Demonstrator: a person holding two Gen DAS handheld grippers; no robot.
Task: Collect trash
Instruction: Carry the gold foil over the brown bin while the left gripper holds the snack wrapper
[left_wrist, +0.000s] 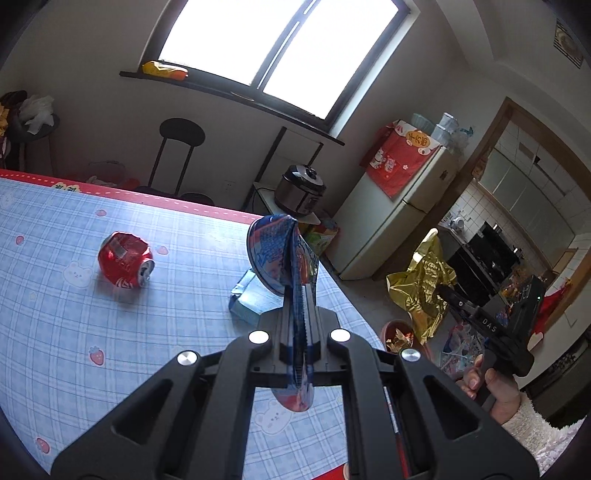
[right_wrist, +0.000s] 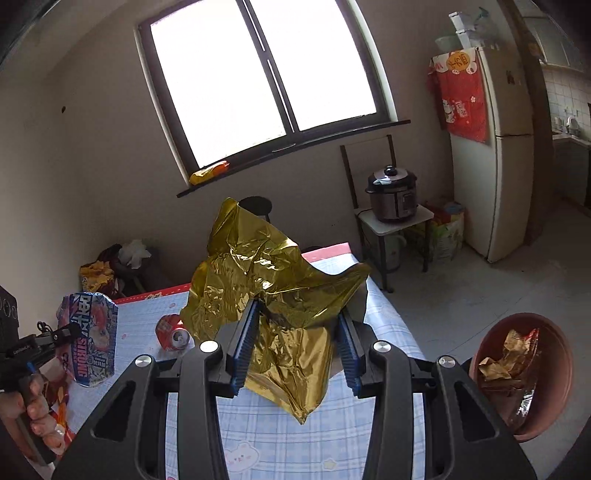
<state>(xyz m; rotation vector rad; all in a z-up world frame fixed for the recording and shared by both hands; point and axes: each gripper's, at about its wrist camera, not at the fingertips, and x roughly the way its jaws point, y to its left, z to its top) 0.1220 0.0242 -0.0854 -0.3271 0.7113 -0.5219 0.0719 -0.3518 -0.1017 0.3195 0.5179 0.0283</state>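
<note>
Because both are light, crushable film, the left gripper (left_wrist: 299, 325) pinches the blue wrapper (left_wrist: 280, 254) flat, while the half-spread right gripper (right_wrist: 295, 339) clamps the gold foil (right_wrist: 280, 306) at its bunched middle.

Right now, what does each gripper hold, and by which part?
The left gripper pinches the flattened blue snack wrapper across its lower half. The right gripper clamps the crumpled gold foil sheet around its bunched middle.

Crushed red can (left_wrist: 125, 265) lies on its side; blue wrapper (left_wrist: 284, 258) and crumpled gold foil (right_wrist: 273, 314) are held aloft.
</note>
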